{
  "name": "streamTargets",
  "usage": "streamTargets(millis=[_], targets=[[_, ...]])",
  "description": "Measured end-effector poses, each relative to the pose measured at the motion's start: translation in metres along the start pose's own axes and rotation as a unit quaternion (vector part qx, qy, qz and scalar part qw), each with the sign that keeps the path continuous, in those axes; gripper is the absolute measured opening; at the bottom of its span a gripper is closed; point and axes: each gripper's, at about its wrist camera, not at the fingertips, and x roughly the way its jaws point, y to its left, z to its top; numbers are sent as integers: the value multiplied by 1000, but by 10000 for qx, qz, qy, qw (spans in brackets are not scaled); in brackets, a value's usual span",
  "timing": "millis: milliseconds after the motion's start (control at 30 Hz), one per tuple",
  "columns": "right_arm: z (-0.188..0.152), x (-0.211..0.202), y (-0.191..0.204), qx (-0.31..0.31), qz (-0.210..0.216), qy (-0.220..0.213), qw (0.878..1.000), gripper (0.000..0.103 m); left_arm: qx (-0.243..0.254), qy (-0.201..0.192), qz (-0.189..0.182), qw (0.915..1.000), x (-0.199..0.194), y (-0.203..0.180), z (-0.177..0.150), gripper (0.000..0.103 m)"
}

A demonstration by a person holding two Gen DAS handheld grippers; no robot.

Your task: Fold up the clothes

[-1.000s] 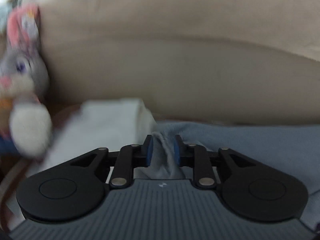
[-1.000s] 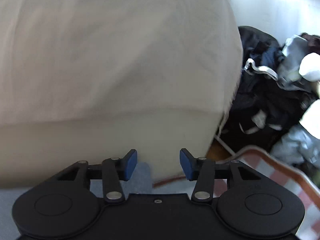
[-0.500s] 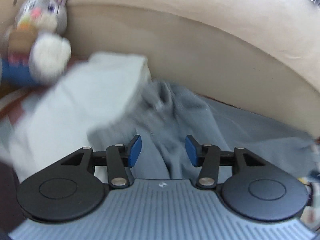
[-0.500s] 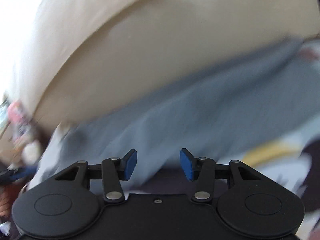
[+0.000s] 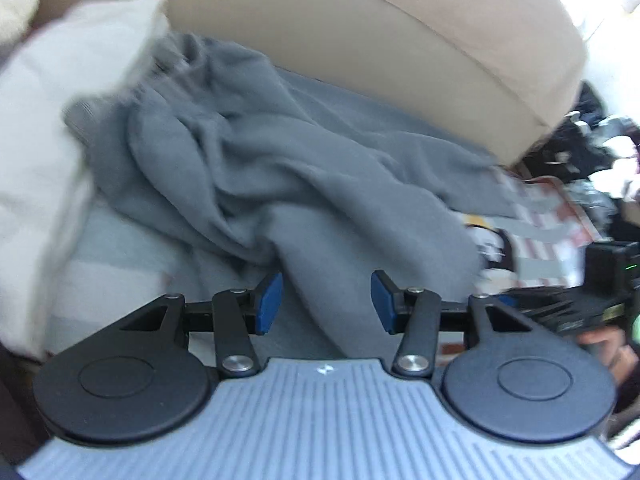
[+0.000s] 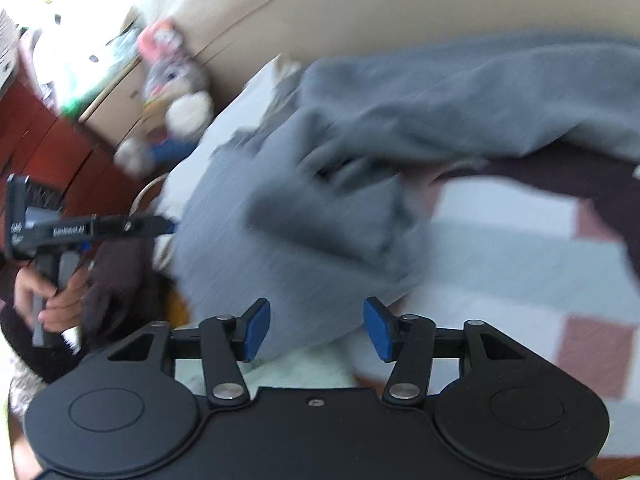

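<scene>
A grey sweatshirt (image 5: pixel 288 168) lies crumpled on the bed, bunched in folds against a white pillow (image 5: pixel 56 120). My left gripper (image 5: pixel 326 304) hangs open just above its near edge, with cloth under the gap but not pinched. In the right wrist view the same grey garment (image 6: pixel 320 184) spreads across a checked blanket (image 6: pixel 520 264). My right gripper (image 6: pixel 316 330) is open over its lower hem, nothing between the blue pads. The other gripper (image 6: pixel 132 224) shows at the left there, held by a hand (image 6: pixel 52 296).
A beige padded headboard (image 5: pixel 400 40) runs behind the bed. A stuffed rabbit toy (image 6: pixel 176 92) leans beside the pillow, near a red-brown cabinet (image 6: pixel 48 140). Dark clutter (image 5: pixel 592 148) lies on the floor past the bed's right end.
My left gripper let go of the grey cloth and opened, then drew back as the garment dropped onto the bed. My right gripper swung from the headboard down over the garment, staying open.
</scene>
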Motion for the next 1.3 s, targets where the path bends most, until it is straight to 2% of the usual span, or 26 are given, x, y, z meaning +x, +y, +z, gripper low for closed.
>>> streamTargets(millis=[67, 100, 167, 233, 333, 400, 433, 467, 500, 533, 600, 700, 800, 833, 900, 1000, 1133, 1200, 1300], targets=[[-6, 11, 8, -9, 60, 70, 10000, 64, -284, 42, -308, 9991, 6, 0, -8, 56], [-9, 18, 12, 1, 49, 126, 9999, 64, -442, 119, -392, 9982, 12, 1, -14, 60], [-16, 26, 19, -69, 9, 279, 9996, 64, -721, 324, -543, 9954, 27, 1, -25, 62], [-20, 27, 28, -306, 4, 304, 9991, 64, -703, 818, -567, 9925, 48, -1, -30, 62], [-25, 29, 41, -660, -3, 341, 9972, 64, -218, 1133, -400, 9925, 63, -21, -35, 62], [-28, 30, 48, -850, -14, 335, 9958, 64, -91, 840, -440, 9955, 65, -27, -31, 62], [-27, 29, 49, -865, -31, 276, 9959, 64, -27, 693, -461, 9965, 66, -30, -29, 57], [-27, 28, 50, -879, -48, 218, 9959, 64, 63, 554, -493, 9972, 67, -34, -26, 47], [-26, 26, 51, -894, -65, 159, 9959, 64, 240, 456, -536, 9972, 68, -40, -20, 14], [-26, 25, 52, -908, -82, 100, 9958, 64, 427, 407, -469, 9972, 70, -48, -12, 8], [-25, 23, 55, -936, -116, -17, 9955, 64, 598, 308, -183, 9976, 73, -63, 10, 6], [-19, 20, 70, -1139, -628, -354, 9909, 64, 655, -56, -309, 9974, 71, -79, 52, 6], [-9, 24, 78, -1181, -887, -606, 9872, 65, 593, -537, -453, 9958, 66, -88, 85, 6], [-6, 26, 78, -1111, -948, -711, 9867, 70, 554, -675, -484, 9950, 64, -90, 94, 6], [1, 32, 71, -679, -1181, -898, 9866, 81, 374, -823, -458, 9949, 61, -84, 97, 6], [12, 46, 57, 80, -1378, -1049, 9849, 83, 105, -1043, -419, 9936, 57, -75, 102, 6], [24, 75, 44, 471, -1338, -937, 9854, 84, -255, -1336, -365, 9900, 52, -64, 109, 6], [29, 99, 36, 569, -1377, -716, 9862, 89, -435, -1481, -338, 9874, 49, -58, 112, 6], [31, 130, 18, 771, -1889, -423, 9780, 89, -341, -1775, 7, 9835, 35, -50, 114, 6]])
